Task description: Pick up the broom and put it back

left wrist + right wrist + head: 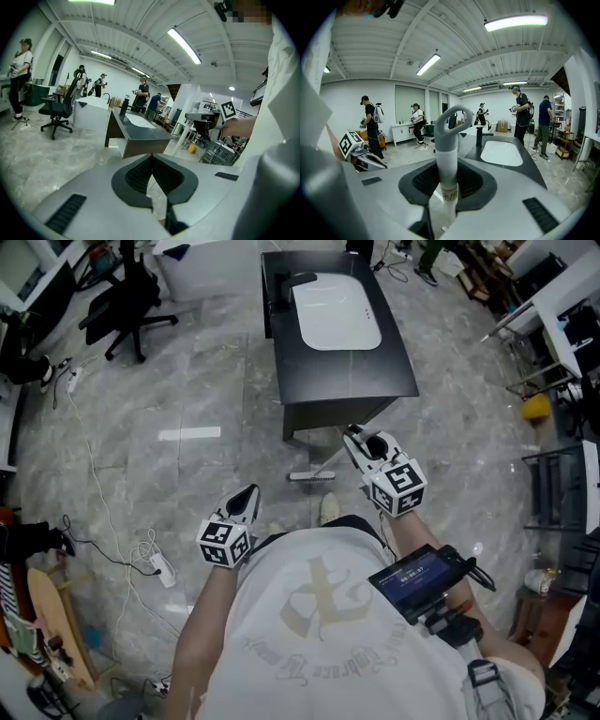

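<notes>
Grey marble floor of a workshop, seen from above: at far left stand a black office chair (127,292) and a white power strip (159,568) on its cable. The left gripper (249,494), with black-and-white marker squares on its cube, is held out over the floor. Its own view shows the jaws together with nothing between them. Just to its right a pale grey bar (309,476) lies on the floor in front of a black desk (394,362) with a white basin (336,313) set in its top. Whether the bar belongs to the broom cannot be told. The right gripper (356,439) is clamped on the broom (446,154), holding the white shaft below its grey looped top, and the shaft stands upright between the pads. A small label (449,193) wraps the shaft at the pads, its dark characters too blurred to read. The person's white T-shirt (319,615) bears a pale emblem and a curved line of lettering, not legible from this angle. A device with a lit blue screen (419,577) sits at the right forearm, its text too small to read. Other people stand about the room beyond the desk.
</notes>
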`<state>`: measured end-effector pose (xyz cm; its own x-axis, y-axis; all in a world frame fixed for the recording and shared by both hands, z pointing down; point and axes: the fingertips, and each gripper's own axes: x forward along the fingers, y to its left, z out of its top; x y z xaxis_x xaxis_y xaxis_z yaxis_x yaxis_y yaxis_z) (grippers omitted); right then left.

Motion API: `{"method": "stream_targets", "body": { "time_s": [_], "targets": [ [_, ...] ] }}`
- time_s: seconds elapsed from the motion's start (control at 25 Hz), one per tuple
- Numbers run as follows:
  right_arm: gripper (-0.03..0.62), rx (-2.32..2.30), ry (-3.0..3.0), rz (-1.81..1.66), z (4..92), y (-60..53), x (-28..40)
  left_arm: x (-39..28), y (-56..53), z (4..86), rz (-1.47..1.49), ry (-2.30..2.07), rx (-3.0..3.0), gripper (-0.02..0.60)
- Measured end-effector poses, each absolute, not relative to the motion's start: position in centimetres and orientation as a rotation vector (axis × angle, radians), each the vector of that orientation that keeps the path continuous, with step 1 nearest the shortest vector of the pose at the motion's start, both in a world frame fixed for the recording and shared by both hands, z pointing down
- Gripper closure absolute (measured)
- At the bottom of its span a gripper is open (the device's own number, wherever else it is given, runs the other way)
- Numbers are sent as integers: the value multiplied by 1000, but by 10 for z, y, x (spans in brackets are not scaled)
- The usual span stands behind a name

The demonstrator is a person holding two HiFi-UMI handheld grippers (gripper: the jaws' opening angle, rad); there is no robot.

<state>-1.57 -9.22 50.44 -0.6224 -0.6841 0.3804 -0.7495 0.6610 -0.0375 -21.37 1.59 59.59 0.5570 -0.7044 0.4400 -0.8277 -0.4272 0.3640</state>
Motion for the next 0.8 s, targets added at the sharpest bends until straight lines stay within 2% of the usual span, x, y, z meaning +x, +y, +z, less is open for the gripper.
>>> {"method": "stream_targets", "body": {
  "time_s": [0.8],
  "targets": [
    [494, 1057, -2618, 243, 462, -90, -42, -222, 3, 590, 303, -1269, 2253, 569]
  ]
}}
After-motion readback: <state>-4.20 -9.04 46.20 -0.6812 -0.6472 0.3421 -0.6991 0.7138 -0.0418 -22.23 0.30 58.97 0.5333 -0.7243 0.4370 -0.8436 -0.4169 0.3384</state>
